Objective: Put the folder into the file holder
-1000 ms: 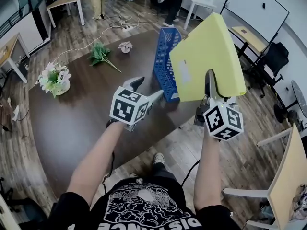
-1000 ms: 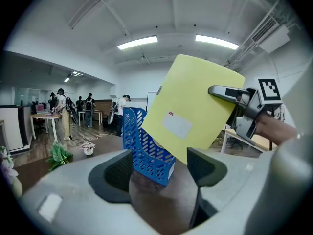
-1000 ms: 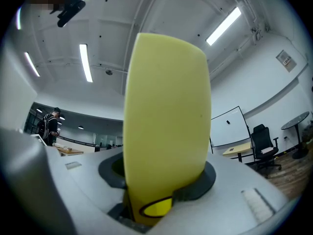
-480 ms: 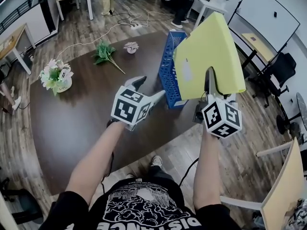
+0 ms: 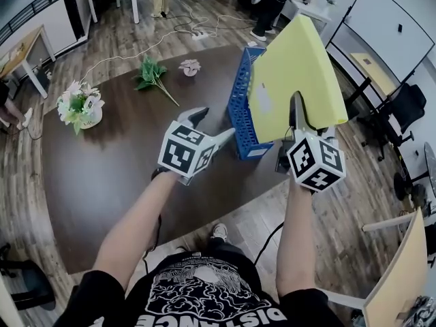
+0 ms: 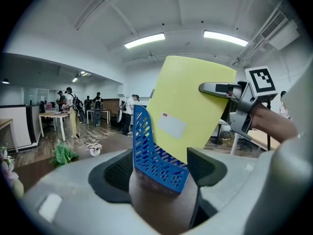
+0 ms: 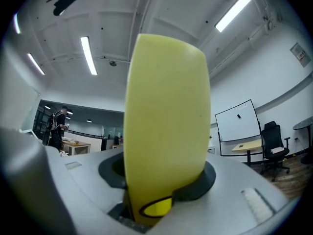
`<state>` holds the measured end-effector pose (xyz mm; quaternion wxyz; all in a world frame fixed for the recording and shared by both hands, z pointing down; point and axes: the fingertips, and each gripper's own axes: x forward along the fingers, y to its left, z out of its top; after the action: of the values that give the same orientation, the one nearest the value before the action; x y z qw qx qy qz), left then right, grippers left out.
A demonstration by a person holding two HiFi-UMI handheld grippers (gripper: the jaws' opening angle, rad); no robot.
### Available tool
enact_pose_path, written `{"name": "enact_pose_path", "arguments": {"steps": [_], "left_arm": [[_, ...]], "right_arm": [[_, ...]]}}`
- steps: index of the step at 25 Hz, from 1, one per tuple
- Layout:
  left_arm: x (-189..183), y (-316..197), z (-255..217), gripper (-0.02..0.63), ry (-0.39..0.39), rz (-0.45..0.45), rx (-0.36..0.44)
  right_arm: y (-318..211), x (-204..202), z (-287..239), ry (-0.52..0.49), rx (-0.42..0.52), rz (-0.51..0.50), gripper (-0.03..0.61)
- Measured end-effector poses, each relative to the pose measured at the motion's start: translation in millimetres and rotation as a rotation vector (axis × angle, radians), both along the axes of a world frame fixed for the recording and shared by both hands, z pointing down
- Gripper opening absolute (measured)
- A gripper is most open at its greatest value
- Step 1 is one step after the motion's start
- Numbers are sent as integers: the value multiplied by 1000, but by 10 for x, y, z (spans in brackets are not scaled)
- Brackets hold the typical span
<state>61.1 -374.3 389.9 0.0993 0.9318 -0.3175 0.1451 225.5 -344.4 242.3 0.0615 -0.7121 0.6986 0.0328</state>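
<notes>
While the right gripper (image 5: 298, 116) has carried the yellow folder (image 5: 293, 73) a little toward 9 o'clock over the last second, the folder's lower corner has closed in on the blue file holder (image 5: 240, 107), which stands on the dark tabletop (image 5: 116, 162). The right fingers pinch the folder near its bottom edge, and it stands upright above them, leaning away toward 1 o'clock. It is in the air, overlapping the holder's 3 o'clock side in the head view, and none of it has entered a slot yet.

The left gripper (image 5: 212, 125) has also drifted in. Its fingers (image 6: 115, 173) are spread and hold nothing, and the holder's near end sits just ahead of them at about 1 o'clock. Whether they touch it I cannot tell.

By my reading the carry is nearly over. What remains is to line the folder's bottom edge up with a slot and lower it, perhaps with the left gripper steadying the holder. A corner catching the mesh wall could tip the holder.
</notes>
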Motion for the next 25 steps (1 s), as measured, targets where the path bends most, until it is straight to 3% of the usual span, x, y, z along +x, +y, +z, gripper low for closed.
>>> {"name": "enact_pose_path", "arguments": {"steps": [10,25], "left_arm": [[-65,-79,47,359,0,-37,-5],[-147,-165,112,359,-8,-72,-10]], "right_arm": [[-391,-113,123,96,-146,-61,196],[-792,-157,333,137,-296,-86,198]]}}
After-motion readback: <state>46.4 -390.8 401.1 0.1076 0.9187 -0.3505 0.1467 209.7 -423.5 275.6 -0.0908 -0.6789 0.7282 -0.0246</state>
